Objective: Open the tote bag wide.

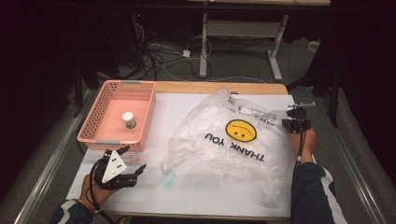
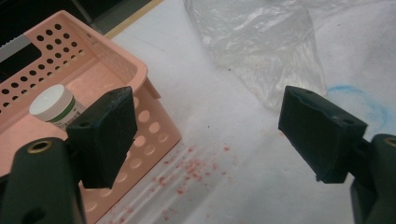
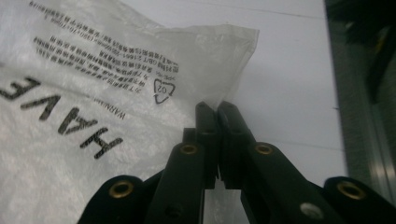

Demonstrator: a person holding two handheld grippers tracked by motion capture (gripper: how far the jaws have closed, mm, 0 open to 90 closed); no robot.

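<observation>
The left gripper (image 1: 133,167) sits closest, near the front left corner of the desk (image 1: 210,196), its jaws standing wide apart with nothing between them, just in front of the pink basket (image 1: 140,119). A small white-capped jar (image 1: 129,120) stands upright inside that basket, which occupies the back left of the desk.

The plastic bag (image 1: 229,140) lies spread flat and crumpled over the middle and right of the desk, its smiley face and "THANK YOU" print facing up. The right gripper (image 3: 217,109) is at the bag's far right corner, near the right edge of the desk, with its jaws brought together; in the right gripper view the tips (image 3: 204,112) meet just at the bag's edge and seem to pinch the thin film, though how much is caught is hard to tell.

The bag looks very light, limp and slippery, likely to slide, stretch or tear if tugged hard. A hem or corner, where the film doubles over, should give the firmest hold; a second pinch at the near left edge would help open it.
</observation>
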